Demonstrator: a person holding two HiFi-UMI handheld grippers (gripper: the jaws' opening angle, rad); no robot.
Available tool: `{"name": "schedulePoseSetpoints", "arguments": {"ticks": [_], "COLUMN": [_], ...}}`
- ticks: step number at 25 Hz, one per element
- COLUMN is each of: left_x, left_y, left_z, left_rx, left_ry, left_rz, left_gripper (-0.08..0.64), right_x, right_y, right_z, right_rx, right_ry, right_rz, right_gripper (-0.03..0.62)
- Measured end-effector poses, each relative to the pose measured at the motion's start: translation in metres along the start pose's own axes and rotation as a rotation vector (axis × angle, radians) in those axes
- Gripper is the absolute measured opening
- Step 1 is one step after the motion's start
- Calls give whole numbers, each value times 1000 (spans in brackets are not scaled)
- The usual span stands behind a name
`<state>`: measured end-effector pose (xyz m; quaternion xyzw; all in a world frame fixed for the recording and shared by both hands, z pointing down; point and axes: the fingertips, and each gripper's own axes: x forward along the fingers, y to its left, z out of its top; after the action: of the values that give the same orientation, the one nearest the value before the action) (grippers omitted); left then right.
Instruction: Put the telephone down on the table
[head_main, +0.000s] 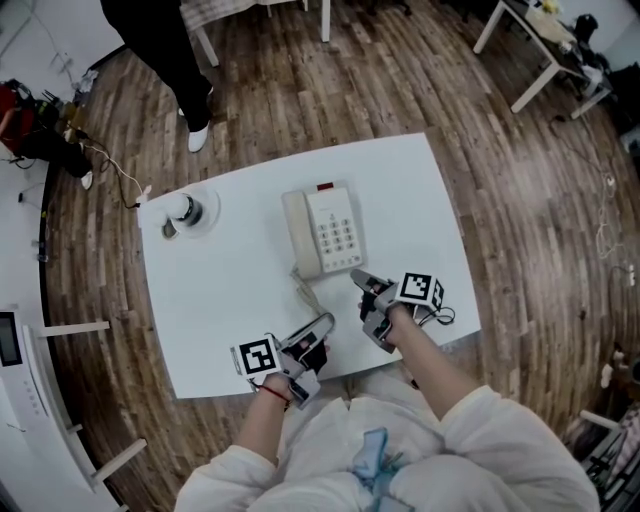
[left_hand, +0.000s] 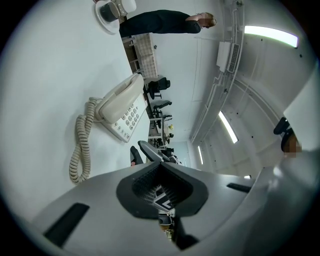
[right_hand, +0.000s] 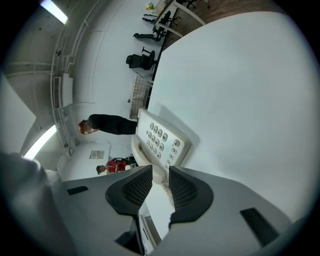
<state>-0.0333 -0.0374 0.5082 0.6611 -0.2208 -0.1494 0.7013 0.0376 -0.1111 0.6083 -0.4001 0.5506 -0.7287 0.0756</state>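
A small round object (head_main: 185, 210) sits far left on the smooth white table (head_main: 230, 290). Near the front edge, the left gripper (head_main: 322, 322) hovers with its ribbed dark pads pressed together on nothing. The telephone (head_main: 325, 230), cream hard plastic with rounded corners, lies flat mid-table with its handset on the cradle. Its long side runs straight away from the person, and its springy coiled cord (head_main: 305, 290) trails back toward the grippers. The right gripper (head_main: 362, 282) is the closer one, just beside the phone's near right corner and pointing at it, jaws a narrow gap apart and clamping nothing
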Motion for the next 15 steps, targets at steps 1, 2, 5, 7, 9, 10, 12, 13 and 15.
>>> {"name": "schedulePoseSetpoints", "arguments": {"ticks": [1, 2, 5, 7, 9, 10, 12, 13, 15], "left_x": [-1, -3, -9, -12, -15, -16, -17, -18, -19], "left_y": [-2, -4, -9, -14, -19, -21, -25, -26, -30], "left_z": [0, 0, -3, -4, -5, -5, -6, -7, -10], "left_rx": [0, 3, 15, 20, 29, 36, 47, 52, 60], "left_ry": [-4, -7, -8, -6, -5, -4, -2, -2, 2], "left_rz": [-7, -13, -11, -8, -7, -9, -14, -16, -22], "left_gripper": [0, 0, 1, 0, 0, 0, 0, 0, 0], "right_x": [-4, -9, -24, -33, -42, -45, -53, -57, -66], "right_y": [1, 2, 11, 22, 33, 38, 46, 49, 54], "right_z": [1, 2, -2, -5, -10, -14, -24, -29, -40], "right_rx": [-6, -16, -65, -114, -182, -210, -248, -268, -315], "right_ry": [-3, -3, 8, 24, 51, 68, 105, 121, 150], "right_rz": [0, 1, 4, 11, 23, 37, 78, 91, 105], "right_gripper": [122, 123, 122, 123, 123, 123, 122, 122, 123]}}
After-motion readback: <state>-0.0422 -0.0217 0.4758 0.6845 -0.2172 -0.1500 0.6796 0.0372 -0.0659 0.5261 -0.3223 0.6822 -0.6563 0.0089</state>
